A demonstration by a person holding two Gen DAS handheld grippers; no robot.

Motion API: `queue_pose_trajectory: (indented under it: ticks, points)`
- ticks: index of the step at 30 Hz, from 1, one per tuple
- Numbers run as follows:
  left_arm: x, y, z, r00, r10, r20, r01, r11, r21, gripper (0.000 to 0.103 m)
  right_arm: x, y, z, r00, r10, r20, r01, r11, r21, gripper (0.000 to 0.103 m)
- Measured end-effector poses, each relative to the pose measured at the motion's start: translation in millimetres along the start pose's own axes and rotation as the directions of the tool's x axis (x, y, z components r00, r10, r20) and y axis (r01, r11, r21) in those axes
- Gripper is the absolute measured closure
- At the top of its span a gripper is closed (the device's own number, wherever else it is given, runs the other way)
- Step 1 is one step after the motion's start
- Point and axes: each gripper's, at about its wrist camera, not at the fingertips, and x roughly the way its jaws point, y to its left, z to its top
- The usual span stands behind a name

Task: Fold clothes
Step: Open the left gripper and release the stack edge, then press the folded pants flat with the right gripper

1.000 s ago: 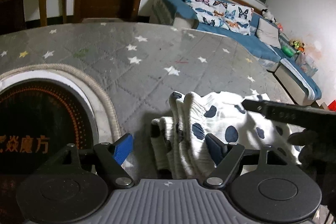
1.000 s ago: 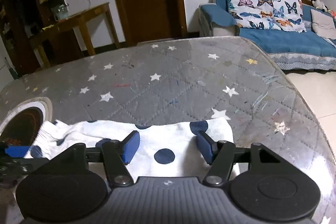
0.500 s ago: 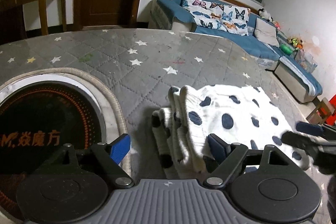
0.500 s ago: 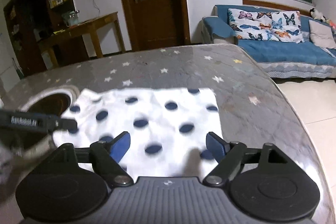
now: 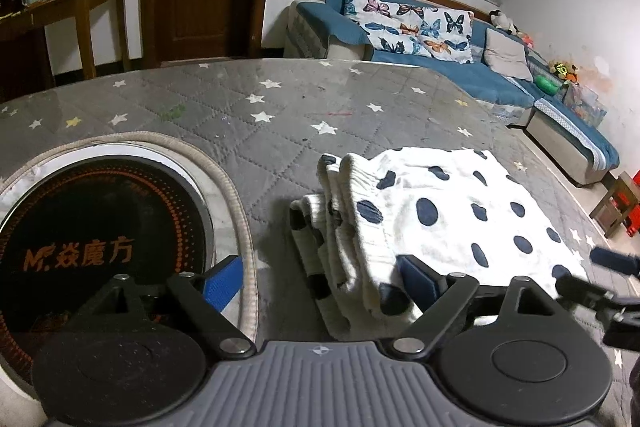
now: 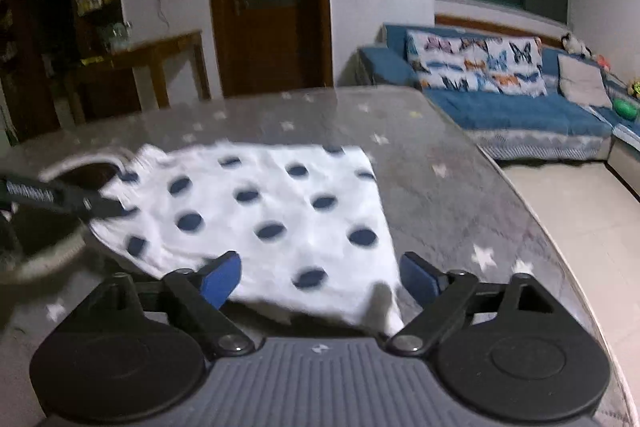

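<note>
My left tongs [image 5: 322, 281] stand wide apart, holding nothing, with the bunched, folded end of the white polka-dot garment [image 5: 432, 211] lying between their blue pads. My right tongs [image 6: 320, 277] are also spread wide and empty, poised over the garment's [image 6: 272, 211] near edge; that view is blurred. The garment lies flat on the grey star-patterned surface [image 5: 248, 123], towards its right edge, its folded end just beside the round black inset [image 5: 96, 239] with orange lettering. In the left view I see the right tongs' tip [image 5: 612, 259] near the garment's right side. A blue sofa [image 5: 404, 39] stands beyond the far edge.
</note>
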Motion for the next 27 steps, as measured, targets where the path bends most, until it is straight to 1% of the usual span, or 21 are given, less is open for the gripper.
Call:
queue_pose_trajectory:
  ticks: [2, 6, 9, 11, 14, 16, 20, 22, 27]
  points:
    - [-2.5, -1.5, -2.6, 1.0, -0.001, 0.001, 0.001, 1.0, 0.006, 0.012, 2.2, 4.4, 3.9, 1.0, 0.014, 0.016, -0.014, 1.0, 0.005, 0.009]
    - [-6.9, -1.0, -8.1, 1.0, -0.006, -0.004, 0.006, 1.0, 0.014, 0.01, 15.8, 10.3, 1.8, 1.0, 0.028, -0.009, -0.028, 0.999, 0.016, 0.005]
    - [-9.3, 1.2, -12.5, 1.0, -0.005, -0.008, 0.005, 1.0, 0.017, 0.007, 23.0, 13.9, -5.1, 0.999, 0.016, -0.039, -0.016, 1.0, 0.013, 0.0]
    - [-11.0, 2.7, -15.4, 1.0, -0.009, -0.01, 0.009, 1.0, 0.022, 0.006, 23.2, 16.8, -8.2, 0.999, 0.002, -0.047, -0.002, 1.0, -0.01, 0.0]
    - [-12.8, 3.7, -19.8, 1.0, -0.01, -0.008, 0.01, 0.999, 0.031, 0.002, 18.1, 19.7, -3.9, 0.999, -0.008, -0.031, 0.008, 1.0, -0.022, 0.0]
    - [-14.3, 4.0, -22.4, 1.0, -0.015, -0.006, 0.016, 0.999, 0.038, 0.0, 14.0, 20.8, 1.8, 1.0, 0.013, -0.006, -0.013, 1.0, -0.011, 0.0]
    - [-16.4, 5.2, -25.7, 1.0, -0.026, -0.003, 0.026, 0.999, 0.041, 0.0, 22.1, 29.7, 18.5, 0.998, 0.059, -0.002, -0.059, 0.998, -0.008, 0.0]
    - [-17.7, 6.6, -28.0, 1.0, -0.031, -0.001, 0.031, 0.999, 0.037, 0.0, 31.6, 37.7, 23.5, 0.996, 0.085, -0.017, -0.086, 0.996, -0.023, 0.0]
    - [-19.4, 12.9, -31.8, 0.999, -0.039, 0.009, 0.039, 0.999, 0.017, 0.0, 57.9, 59.2, 26.2, 0.993, 0.096, -0.068, -0.102, 0.991, -0.09, 0.0]
